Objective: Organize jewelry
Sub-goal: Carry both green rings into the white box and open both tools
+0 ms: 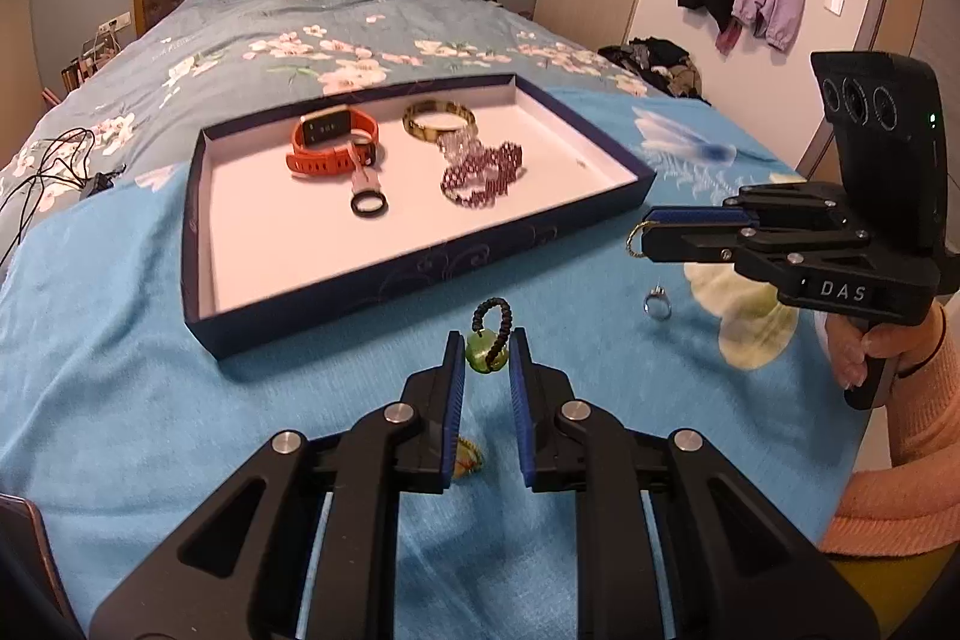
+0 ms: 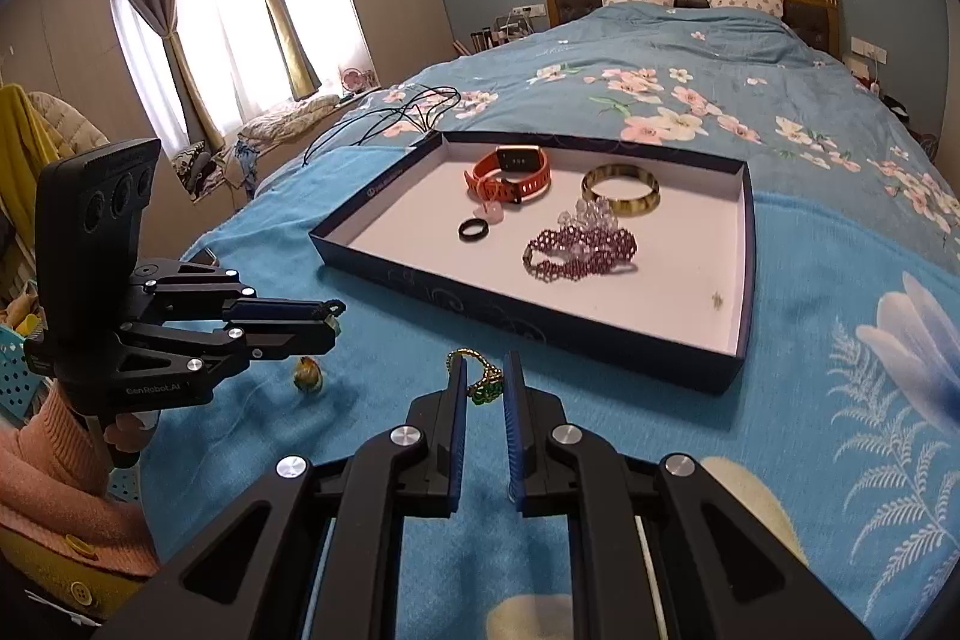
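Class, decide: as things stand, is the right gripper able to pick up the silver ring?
Probably not yet. The right gripper is shut on a gold ring, so its jaws are taken. The silver ring itself lies uncovered on the blanket, close by.

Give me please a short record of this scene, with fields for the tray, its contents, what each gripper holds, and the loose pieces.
tray: dark blue box, white inside, on the blue blanket
in tray: orange watch; gold bangle; black ring; purple beaded bracelet
left gripper: shut on green bead with a black beaded loop
right gripper: shut on gold piece with a green part
loose on blanket: silver ring; yellowish bead
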Motion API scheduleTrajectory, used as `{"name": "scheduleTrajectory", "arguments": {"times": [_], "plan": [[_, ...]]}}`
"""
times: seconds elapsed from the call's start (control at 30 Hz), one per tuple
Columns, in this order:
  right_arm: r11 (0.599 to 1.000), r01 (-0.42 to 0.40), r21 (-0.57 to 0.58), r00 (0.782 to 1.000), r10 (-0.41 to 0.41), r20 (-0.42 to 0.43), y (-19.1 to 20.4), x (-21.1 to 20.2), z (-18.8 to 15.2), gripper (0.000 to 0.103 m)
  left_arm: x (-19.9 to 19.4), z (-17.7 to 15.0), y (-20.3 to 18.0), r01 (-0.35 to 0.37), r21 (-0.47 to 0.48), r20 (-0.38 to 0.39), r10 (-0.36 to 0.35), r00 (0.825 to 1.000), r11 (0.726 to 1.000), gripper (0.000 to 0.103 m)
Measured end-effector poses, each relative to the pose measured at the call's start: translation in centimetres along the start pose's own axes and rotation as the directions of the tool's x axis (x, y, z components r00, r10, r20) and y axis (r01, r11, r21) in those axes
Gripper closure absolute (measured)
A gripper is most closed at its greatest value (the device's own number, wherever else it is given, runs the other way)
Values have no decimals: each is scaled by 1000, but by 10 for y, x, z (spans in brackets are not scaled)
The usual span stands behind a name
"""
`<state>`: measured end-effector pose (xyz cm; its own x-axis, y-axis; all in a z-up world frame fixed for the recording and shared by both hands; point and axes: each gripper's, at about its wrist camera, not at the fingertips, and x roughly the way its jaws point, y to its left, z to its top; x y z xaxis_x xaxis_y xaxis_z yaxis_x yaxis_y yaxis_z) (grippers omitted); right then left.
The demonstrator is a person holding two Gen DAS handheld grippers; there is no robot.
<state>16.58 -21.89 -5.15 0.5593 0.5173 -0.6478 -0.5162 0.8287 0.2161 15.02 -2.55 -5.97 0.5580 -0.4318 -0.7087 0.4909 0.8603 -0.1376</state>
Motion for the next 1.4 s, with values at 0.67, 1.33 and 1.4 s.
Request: {"name": "scheduleTrajectory", "arguments": {"times": [0.67,1.33,1.4], "plan": [[1000,20,0,999,-20,37,-13,10,31,93,-5,35,10,-26,-18,67,27,997,1000,88],[1000,25,17,1000,-25,-3,-26,38,48,93,23,56,30,-72,-45,38,74,997,996,88],[1000,26,18,1000,-26,-7,-27,40,49,93,26,58,31,-74,-46,34,75,997,996,88]]}}
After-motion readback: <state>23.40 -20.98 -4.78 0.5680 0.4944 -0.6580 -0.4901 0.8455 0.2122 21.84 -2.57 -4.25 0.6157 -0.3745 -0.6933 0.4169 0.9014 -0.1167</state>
